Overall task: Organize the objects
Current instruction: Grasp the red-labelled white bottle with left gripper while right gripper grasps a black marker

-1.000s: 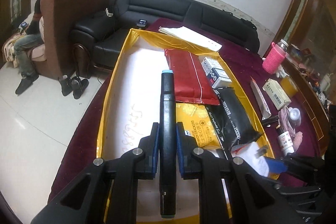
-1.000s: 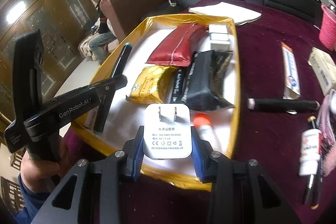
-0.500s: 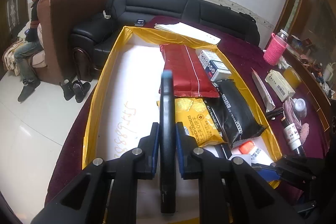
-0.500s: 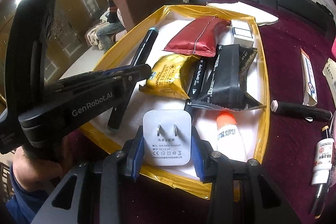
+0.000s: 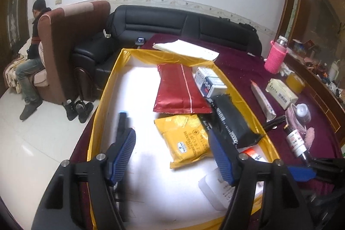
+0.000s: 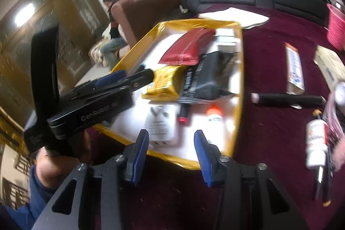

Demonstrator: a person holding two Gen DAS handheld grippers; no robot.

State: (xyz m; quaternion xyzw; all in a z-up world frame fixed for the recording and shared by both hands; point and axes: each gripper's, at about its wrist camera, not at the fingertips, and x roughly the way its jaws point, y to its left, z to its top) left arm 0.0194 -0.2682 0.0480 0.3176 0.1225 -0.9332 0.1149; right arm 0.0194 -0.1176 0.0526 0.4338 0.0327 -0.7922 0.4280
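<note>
White plastic charger (image 6: 160,126) lies in the yellow tray (image 6: 239,87); my right hand-held gripper (image 6: 171,150) is opening, empty, and so is my left hand-held gripper (image 5: 172,156). It looks light, rigid and slick, so take its flat sides.

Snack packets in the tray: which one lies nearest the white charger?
The yellow cracker packet, in the tray. It lies just beyond the white charger; the black packet is off to its right, and the red packet farther back.
</note>
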